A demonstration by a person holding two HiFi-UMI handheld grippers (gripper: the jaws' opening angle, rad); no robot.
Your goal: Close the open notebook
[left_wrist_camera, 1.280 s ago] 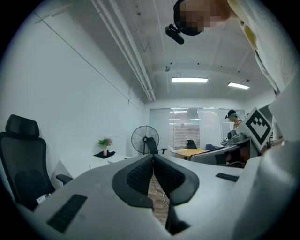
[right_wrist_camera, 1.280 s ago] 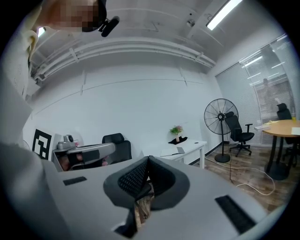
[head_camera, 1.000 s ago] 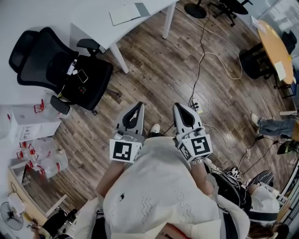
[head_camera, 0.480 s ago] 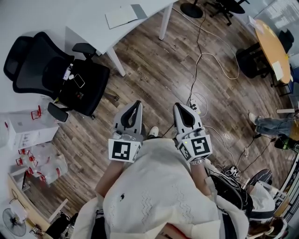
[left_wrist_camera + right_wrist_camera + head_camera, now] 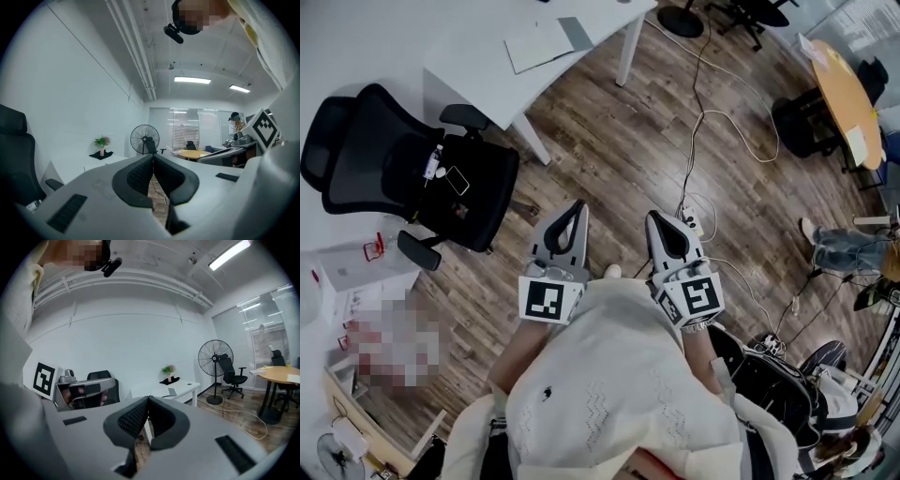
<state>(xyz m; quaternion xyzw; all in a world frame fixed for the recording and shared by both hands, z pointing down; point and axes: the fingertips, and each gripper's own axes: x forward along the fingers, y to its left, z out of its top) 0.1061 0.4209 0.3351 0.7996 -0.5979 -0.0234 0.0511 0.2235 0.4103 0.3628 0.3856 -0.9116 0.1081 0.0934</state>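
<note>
Pale notebook [image 5: 536, 43], long axis left-right

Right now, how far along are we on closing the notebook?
Done: nothing. The notebook lies on the white desk, apparently open. In hand: nothing. The left gripper and right gripper are both shut and empty, held over the wooden floor, well short of the desk. Left: reach the desk and fold the cover over.

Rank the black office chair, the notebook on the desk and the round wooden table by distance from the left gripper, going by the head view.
1. Black office chair, just left of the left gripper.
2. Notebook, ahead on the white desk.
3. Round wooden table, far right.
</note>
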